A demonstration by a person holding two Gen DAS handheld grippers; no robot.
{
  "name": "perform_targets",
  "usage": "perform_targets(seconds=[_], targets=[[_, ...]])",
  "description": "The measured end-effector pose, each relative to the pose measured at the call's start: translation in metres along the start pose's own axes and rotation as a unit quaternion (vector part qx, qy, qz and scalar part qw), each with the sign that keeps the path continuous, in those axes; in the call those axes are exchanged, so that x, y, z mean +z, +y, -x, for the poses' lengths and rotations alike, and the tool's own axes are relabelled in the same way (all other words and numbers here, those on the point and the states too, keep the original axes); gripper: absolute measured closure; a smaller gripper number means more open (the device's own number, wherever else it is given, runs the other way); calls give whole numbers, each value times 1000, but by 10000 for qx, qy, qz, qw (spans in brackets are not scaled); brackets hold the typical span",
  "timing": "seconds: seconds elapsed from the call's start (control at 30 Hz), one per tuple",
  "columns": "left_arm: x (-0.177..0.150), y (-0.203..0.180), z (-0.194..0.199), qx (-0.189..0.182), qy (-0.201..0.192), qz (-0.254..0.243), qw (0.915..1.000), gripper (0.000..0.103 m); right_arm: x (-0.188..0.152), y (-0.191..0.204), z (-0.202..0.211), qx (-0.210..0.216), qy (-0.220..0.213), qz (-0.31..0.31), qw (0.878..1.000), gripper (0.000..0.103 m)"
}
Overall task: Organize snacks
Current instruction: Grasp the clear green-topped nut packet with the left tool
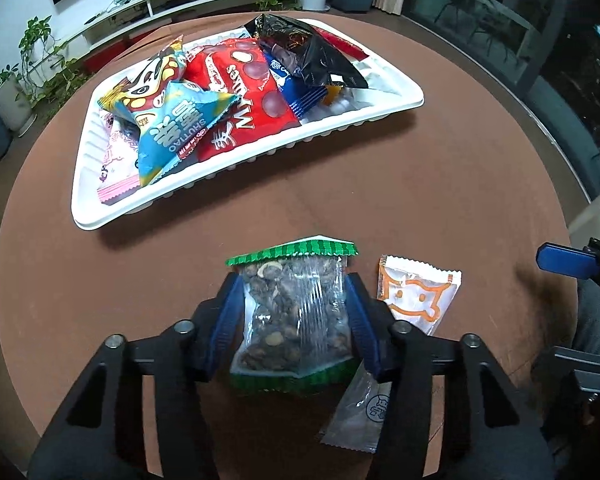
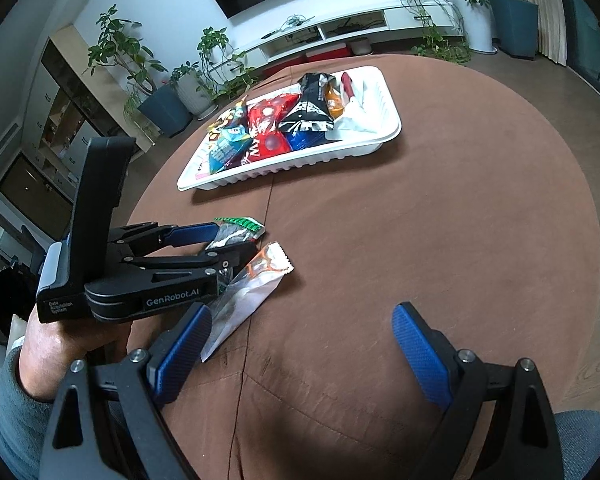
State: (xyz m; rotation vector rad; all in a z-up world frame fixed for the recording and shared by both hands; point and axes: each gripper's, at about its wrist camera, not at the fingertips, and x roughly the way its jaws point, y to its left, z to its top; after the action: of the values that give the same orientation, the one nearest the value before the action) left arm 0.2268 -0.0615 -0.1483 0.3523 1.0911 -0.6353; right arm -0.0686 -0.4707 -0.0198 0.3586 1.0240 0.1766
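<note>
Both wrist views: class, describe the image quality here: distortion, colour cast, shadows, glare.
Left wrist view: fisheye bends the round table edge; dim, bluish cast; the white tray casts a dark shadow toward the camera; glare streaks on the clear nut packet. Right wrist view: brighter, daylight-like tone, black vignette in the corners, curved walls, a soft shadow near the bottom of the table.

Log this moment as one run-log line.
left tool: shut on nut packet | right tool: open, empty | tray: holds snacks | table: two packets loose
</note>
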Motion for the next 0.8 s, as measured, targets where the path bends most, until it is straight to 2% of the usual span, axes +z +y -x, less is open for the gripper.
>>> perform_targets(seconds=[0.17,0.4,0.6,0.8], targets=[[0,3,1,-46,-19,-60,10000,67,-1,4,-2,-17,35,48,10000,9],[-4,14,5,-29,-75,-62,9999,70,-1,11,-6,-39,86,109,9999,9],[-24,36,26,-85,-299,297,9991,70,1,24,-18,-41,175,223,9996,9],[-61,60,49,-182,-523,795,9953,70,0,53,-42,-53,434,491,9978,9]])
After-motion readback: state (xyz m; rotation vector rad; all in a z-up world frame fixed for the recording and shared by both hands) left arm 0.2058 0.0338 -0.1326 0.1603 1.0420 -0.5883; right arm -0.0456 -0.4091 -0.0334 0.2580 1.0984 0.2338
